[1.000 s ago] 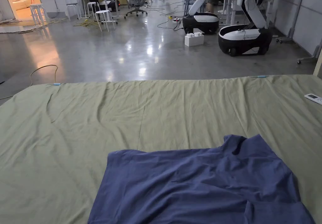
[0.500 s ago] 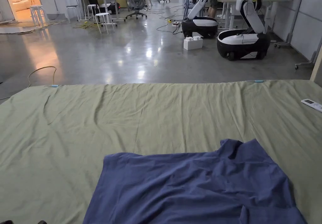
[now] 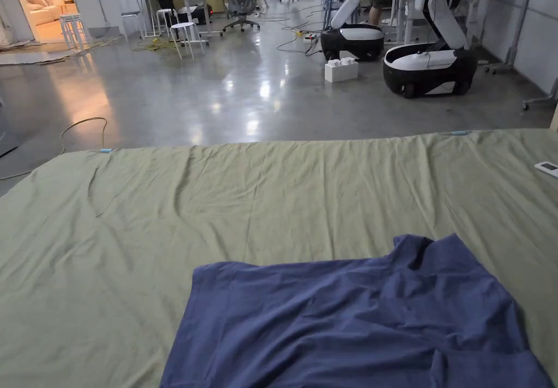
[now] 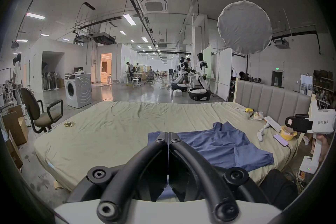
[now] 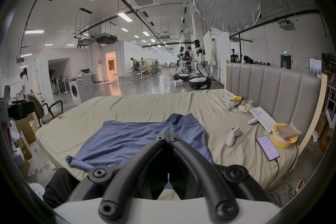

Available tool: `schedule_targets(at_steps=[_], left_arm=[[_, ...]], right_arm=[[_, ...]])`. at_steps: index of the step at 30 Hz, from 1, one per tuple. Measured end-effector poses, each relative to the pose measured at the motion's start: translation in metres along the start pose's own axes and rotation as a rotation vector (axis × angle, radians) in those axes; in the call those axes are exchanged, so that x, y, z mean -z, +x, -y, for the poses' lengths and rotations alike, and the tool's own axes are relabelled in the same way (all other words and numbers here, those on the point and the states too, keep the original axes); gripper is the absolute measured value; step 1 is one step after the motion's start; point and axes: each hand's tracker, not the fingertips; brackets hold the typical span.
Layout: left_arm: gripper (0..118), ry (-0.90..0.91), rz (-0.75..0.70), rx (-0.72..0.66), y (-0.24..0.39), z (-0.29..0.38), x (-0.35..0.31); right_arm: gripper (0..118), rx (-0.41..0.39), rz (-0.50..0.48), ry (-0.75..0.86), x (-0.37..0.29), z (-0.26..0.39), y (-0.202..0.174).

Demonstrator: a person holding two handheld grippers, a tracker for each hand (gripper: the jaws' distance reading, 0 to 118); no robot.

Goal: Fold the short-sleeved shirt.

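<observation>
Item one: a blue short-sleeved cotton shirt [image 3: 354,318], which we find spread out, rumpled, on a wide bed under a pale green wrinkled sheet [image 3: 218,204]. Its collar end points away from us toward the far right; one sleeve hangs near the bed's near edge.

Item two: the left gripper [image 4: 168,137], black, two curved jaws. We see its jaws pressed together tip to tip, with nothing between them. It is held above the near edge of the bed, apart from the cloth. The shirt lies ahead of it and off to its right, its near left corner just behind the jaw tips in the left gripper view.

Item three: the right gripper [image 5: 168,134], of the same make. Its jaws likewise meet at the tips and carry nothing. The shirt lies straight ahead of and below it, spreading mostly to its left, the collar just beyond the tips in the right gripper view. We cannot see it touching the fabric.

Item four: sundries to the right of the right gripper, near the grey padded headboard [image 5: 272,88]: a white handheld controller [image 5: 232,136], a dark smartphone with a lit screen [image 5: 268,148] on a cable, a yellow round container [image 5: 283,135].

Item five: beyond the bed, a polished concrete floor [image 3: 218,95] and two white-and-black wheeled robots [image 3: 425,62].
</observation>
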Motion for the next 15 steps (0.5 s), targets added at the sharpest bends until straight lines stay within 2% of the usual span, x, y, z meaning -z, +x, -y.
schedule_targets(at_steps=[4,7,8,10,11,15], left_arm=[[0,-0.049,0.021,-0.050,-0.016,0.000,0.011],[3,-0.173,-0.019,-0.011,-0.031,0.019,0.040],[12,-0.199,-0.012,-0.008,-0.038,0.029,0.050],[46,-0.306,0.004,-0.055,-0.061,0.058,0.080],[57,-0.350,0.016,-0.086,-0.070,0.070,0.091],[60,-0.540,0.064,-0.139,-0.102,0.126,0.138]], right_arm=[[0,0.000,-0.001,-0.013,0.000,0.004,0.001],[0,0.042,-0.021,-0.032,0.004,0.009,0.004],[0,0.055,-0.025,-0.040,0.005,0.009,0.004],[0,0.076,-0.032,-0.048,0.007,0.012,0.006],[0,0.082,-0.032,-0.055,0.008,0.013,0.008],[0,0.090,-0.002,-0.075,0.008,0.017,0.010]])
